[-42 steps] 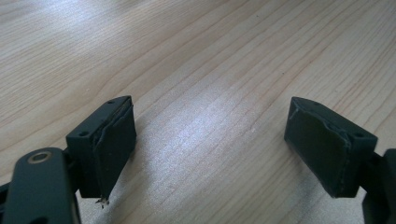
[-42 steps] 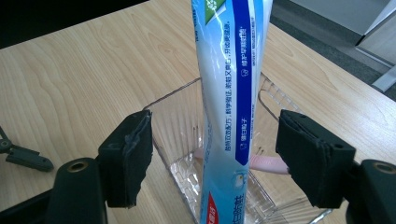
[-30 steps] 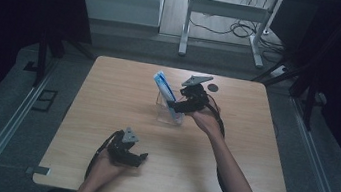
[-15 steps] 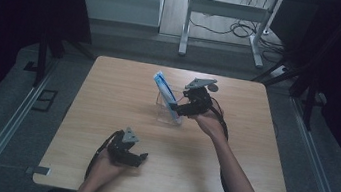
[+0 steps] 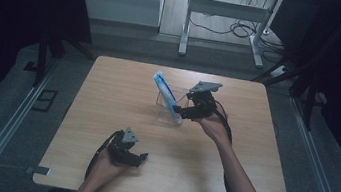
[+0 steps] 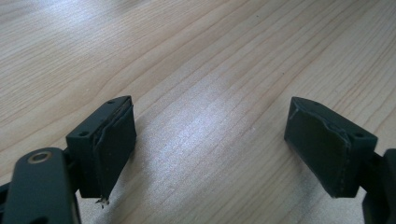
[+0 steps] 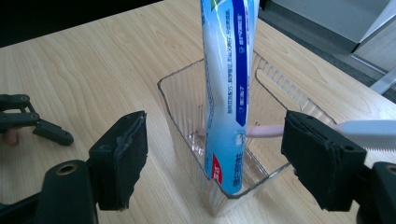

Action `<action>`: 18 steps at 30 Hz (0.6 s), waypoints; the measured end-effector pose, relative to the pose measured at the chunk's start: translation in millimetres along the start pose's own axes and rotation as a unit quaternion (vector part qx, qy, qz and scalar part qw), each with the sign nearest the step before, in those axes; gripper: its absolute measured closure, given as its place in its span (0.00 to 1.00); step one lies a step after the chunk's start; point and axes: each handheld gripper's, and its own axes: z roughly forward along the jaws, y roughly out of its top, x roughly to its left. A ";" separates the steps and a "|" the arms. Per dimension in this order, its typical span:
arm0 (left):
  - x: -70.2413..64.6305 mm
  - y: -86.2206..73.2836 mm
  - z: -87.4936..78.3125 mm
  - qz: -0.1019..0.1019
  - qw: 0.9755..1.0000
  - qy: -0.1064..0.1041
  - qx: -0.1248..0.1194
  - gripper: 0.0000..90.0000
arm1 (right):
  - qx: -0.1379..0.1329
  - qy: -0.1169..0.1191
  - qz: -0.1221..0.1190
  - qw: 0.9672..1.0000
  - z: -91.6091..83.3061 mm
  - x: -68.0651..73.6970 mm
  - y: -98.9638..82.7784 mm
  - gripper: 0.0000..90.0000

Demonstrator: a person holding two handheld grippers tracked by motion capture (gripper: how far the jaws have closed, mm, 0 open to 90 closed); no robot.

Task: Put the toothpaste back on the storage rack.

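A blue-and-white toothpaste tube (image 7: pixel 229 93) stands tilted in a clear plastic holder (image 7: pixel 184 102) at the middle of the table; in the high view the tube (image 5: pixel 163 91) leans up and to the left out of the holder (image 5: pixel 168 112). A toothbrush (image 7: pixel 266 130) with a pink handle and a white head lies across behind the tube; whether it rests inside the holder I cannot tell. My right gripper (image 7: pixel 210 163) is open, its jaws on either side of the holder's near corner without touching it, also (image 5: pixel 180 111). My left gripper (image 6: pixel 210 149) rests open on bare wood near the front edge (image 5: pixel 138 158).
The wooden table (image 5: pixel 108 92) has free room on its left, right and front. The left gripper (image 7: pixel 32 123) lies far off to the left in the right gripper view. Beyond the table stand a metal desk frame (image 5: pixel 230 13) and cables on the floor.
The right hand has shifted very slightly toward the near side beside the holder. The tube, the holder and the left gripper stay where they were.
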 end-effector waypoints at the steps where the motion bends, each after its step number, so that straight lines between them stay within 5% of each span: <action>1: 0.0 0.0 0.0 0.000 1.000 0.000 0.000 0.18 | 0.000 0.000 0.001 1.000 -0.5 -0.1 -1.0 0.25; 18: -0.1 0.0 0.0 -0.001 1.000 0.000 -0.001 0.18 | -0.015 0.004 0.015 1.000 -18.3 -0.4 -17.1 0.25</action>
